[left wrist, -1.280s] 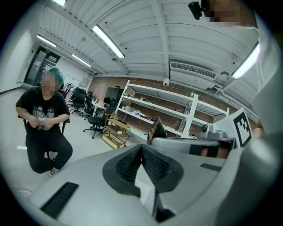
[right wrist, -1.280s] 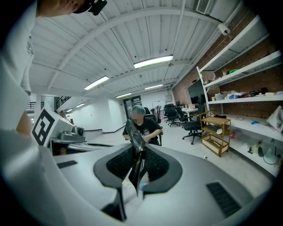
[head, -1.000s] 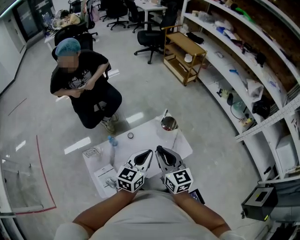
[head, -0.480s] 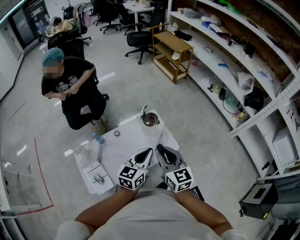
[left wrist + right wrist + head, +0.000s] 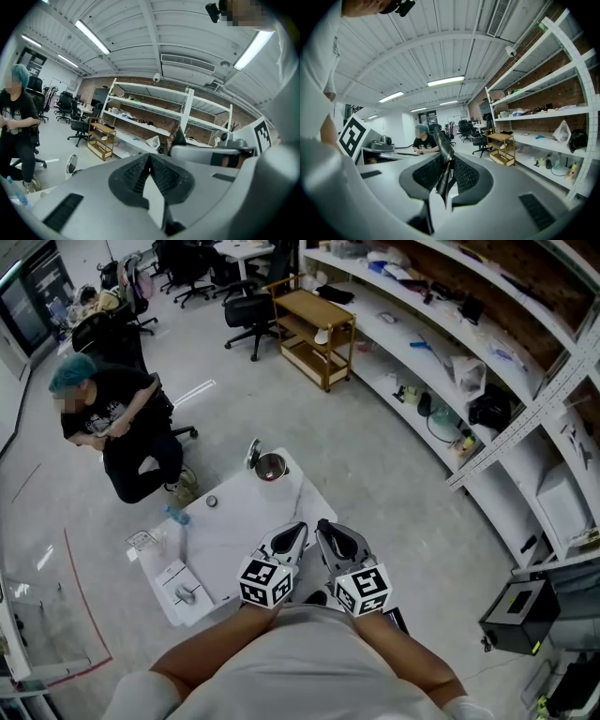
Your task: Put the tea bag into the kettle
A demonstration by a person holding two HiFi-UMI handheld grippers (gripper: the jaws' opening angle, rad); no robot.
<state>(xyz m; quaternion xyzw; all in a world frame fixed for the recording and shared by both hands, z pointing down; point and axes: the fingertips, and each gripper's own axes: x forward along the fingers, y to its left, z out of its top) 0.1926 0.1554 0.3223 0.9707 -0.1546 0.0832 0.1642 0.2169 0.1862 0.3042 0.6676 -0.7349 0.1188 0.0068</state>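
The steel kettle [image 5: 270, 466] stands at the far end of the white table [image 5: 244, 531], its round lid [image 5: 253, 452] tipped open. The lid [image 5: 71, 164] also shows low at the left of the left gripper view. Both grippers are held close to my body, side by side over the table's near edge. My right gripper [image 5: 324, 527] is shut on a thin dark tea bag [image 5: 442, 140] that sticks up and out between its pads [image 5: 461, 176]. My left gripper [image 5: 297, 530] is shut, pads together with nothing between them. Both are far short of the kettle.
On the table lie a water bottle [image 5: 175, 515], a small round thing [image 5: 212, 502], a small box [image 5: 141, 540] and a sheet with a metal piece [image 5: 183, 593]. A person [image 5: 103, 418] sits beyond the table. Long shelves [image 5: 469, 381] run along the right, with a wooden trolley [image 5: 314, 334].
The view has swung: the table, the kettle and the seated person have slid up and left in the picture. Both grippers stay together by my chest, the right still gripping the tea bag.
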